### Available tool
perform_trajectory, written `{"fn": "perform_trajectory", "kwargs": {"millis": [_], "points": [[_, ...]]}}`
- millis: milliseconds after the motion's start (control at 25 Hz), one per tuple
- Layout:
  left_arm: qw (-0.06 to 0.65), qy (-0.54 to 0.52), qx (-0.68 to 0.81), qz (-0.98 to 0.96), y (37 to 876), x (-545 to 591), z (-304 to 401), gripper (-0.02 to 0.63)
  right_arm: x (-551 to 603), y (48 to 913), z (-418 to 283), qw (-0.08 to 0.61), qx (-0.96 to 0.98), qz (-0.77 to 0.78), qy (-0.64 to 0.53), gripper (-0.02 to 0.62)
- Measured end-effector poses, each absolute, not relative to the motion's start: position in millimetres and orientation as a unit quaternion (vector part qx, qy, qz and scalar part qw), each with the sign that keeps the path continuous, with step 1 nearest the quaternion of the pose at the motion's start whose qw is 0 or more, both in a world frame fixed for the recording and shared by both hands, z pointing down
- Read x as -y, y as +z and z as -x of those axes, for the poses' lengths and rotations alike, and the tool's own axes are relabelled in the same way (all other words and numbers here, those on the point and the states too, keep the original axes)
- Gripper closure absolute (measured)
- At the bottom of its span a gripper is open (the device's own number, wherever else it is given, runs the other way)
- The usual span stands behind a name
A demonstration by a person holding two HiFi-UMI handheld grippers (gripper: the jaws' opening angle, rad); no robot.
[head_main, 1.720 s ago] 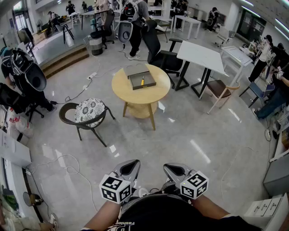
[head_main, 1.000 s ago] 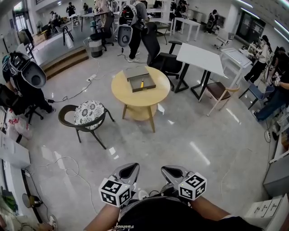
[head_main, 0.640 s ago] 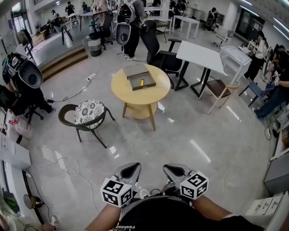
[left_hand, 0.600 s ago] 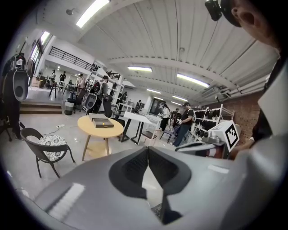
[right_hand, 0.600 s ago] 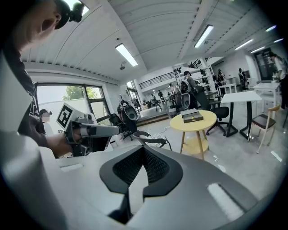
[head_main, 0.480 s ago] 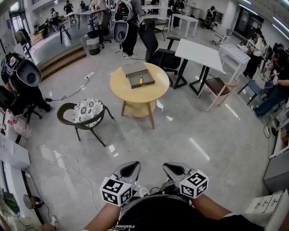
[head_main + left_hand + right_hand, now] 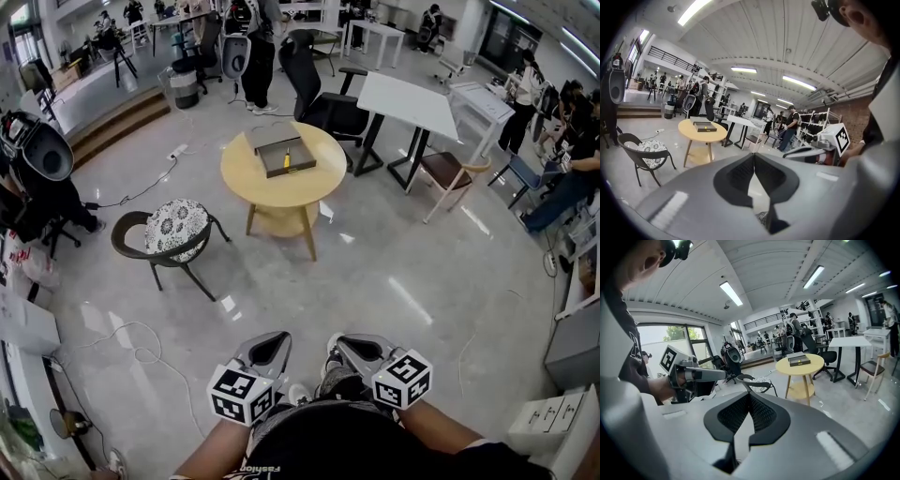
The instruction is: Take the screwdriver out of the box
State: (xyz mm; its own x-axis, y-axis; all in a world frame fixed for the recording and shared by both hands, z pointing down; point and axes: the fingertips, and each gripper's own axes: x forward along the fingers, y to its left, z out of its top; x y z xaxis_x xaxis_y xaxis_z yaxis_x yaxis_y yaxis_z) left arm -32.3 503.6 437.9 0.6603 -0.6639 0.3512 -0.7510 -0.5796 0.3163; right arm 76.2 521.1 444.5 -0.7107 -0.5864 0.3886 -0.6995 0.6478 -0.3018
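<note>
An open dark box (image 7: pixel 285 157) lies on a round yellow table (image 7: pixel 281 192) far ahead across the floor. A yellow-handled screwdriver (image 7: pixel 285 160) lies inside it. Both grippers are held low and close to the person's body, well away from the table. The left gripper (image 7: pixel 270 339) is shut with nothing between its jaws, and so is the right gripper (image 7: pixel 349 341). The left gripper view shows the left gripper's (image 7: pixel 754 155) tips meeting, and the box (image 7: pixel 704 126) small in the distance. In the right gripper view the right gripper's (image 7: pixel 748 395) jaw tips touch, and the box (image 7: pixel 799 360) is far off.
A patterned-seat chair (image 7: pixel 175 230) stands left of the table. Behind and right are a black office chair (image 7: pixel 319 89), a white table (image 7: pixel 412 98) and a wooden chair (image 7: pixel 450 173). A cable (image 7: pixel 131 347) lies on the floor at left. Several people stand around the room.
The table has slid slightly left in the head view and looks a little nearer. A foot now shows between the grippers. Both grippers stay shut and in place.
</note>
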Motion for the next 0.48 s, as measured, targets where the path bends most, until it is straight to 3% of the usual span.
{"fn": "perform_trajectory", "kwargs": {"millis": [480], "points": [[0.237, 0.107, 0.418, -0.87, 449, -471, 40, 0.546, -477, 455, -68, 0.135, 0.901, -0.338, 0.234, 0.594]]}}
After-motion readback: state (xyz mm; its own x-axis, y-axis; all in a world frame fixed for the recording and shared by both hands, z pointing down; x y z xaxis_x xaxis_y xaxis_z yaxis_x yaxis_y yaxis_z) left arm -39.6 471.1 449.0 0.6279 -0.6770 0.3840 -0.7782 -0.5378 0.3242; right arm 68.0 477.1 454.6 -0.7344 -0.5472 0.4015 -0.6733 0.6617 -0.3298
